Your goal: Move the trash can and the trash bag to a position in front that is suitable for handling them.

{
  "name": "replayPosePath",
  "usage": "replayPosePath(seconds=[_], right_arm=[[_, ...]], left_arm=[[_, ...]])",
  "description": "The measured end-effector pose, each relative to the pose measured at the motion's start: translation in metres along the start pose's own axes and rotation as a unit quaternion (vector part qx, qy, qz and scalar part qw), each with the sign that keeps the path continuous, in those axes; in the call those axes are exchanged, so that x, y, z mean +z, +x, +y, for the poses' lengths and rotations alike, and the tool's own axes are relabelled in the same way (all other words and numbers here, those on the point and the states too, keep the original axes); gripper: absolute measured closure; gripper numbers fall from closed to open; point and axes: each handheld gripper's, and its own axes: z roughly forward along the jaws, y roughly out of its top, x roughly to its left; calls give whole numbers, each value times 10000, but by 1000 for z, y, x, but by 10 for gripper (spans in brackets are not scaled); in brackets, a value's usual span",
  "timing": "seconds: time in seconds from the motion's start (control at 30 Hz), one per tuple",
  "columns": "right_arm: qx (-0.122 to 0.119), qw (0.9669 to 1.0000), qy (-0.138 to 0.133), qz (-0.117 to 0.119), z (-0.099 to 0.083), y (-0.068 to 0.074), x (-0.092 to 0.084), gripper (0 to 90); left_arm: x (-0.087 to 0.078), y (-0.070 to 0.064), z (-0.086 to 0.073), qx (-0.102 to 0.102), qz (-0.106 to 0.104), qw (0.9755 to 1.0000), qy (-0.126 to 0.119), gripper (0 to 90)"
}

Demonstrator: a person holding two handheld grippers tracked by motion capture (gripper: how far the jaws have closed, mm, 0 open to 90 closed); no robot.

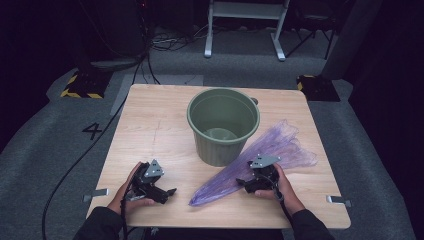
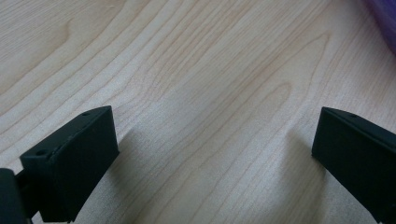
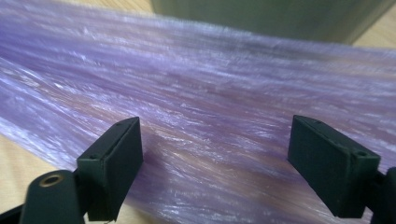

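A green plastic bucket stands upright near the middle of the light wooden table, and a crumpled purple plastic bag lies flat on the tabletop just to its right, stretching from a narrow tip near the front edge to a wider, fanned end toward the far right. The right gripper rests low over the bag's middle, its jaws spread wide with the purple film lying between and beneath them, nothing pinched. The left gripper sits on the bare wood at the front left, well apart from the bag, its jaws likewise wide open and holding nothing.
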Motion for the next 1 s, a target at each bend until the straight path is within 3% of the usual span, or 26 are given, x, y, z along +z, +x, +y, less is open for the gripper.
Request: replayPosePath(seconds=[0.23, 0.27, 0.3, 0.33, 0.37, 0.4, 0.43, 0.47, 0.5, 0.53, 0.57, 0.83, 1.0], right_arm=[[144, 9999, 16, -20, 0, -4, 0, 210], [145, 9999, 7, -28, -1, -5, -1, 238], [199, 9998, -38, -66, -2, -8, -4, 327], [199, 9998, -38, -66, -2, -8, -4, 327], [278, 9995, -86, -129, -4, -12, -7, 416], [278, 9995, -86, -129, -4, -12, -7, 416], [350, 9991, -126, -197, -7, -15, -10, 506], [350, 9991, -126, -197, -7, -15, -10, 506], [443, 9985, -169, -266, -9, -19, -12, 583], [443, 9985, -169, -266, -9, -19, -12, 583], [524, 9979, -215, -312, -12, -22, -14, 650], [628, 9966, -274, -455, -15, -29, -16, 840], [718, 9952, -267, -615, -17, -35, -18, 883]], left_arm=[[0, 0, 0, 0, 1, 10000, 0, 0], [0, 0, 0, 0, 2, 10000, 0, 0], [0, 0, 0, -2, 0, 10000, 0, 0], [0, 0, 0, -2, 1, 10000, -1, 0], [0, 0, 0, -4, 2, 10000, 0, 0], [0, 0, 0, -8, 2, 10000, 5, 0], [0, 0, 0, -7, 6, 10000, 10, 0], [0, 0, 0, -8, 7, 10000, 12, 0], [0, 0, 0, -8, 7, 10000, 12, 0], [0, 0, 0, -8, 7, 10000, 12, 0], [0, 0, 0, -8, 7, 10000, 11, 0], [0, 0, 1, -8, 12, 10000, 13, 0], [0, 0, 1, -11, 14, 10000, 7, 0]])
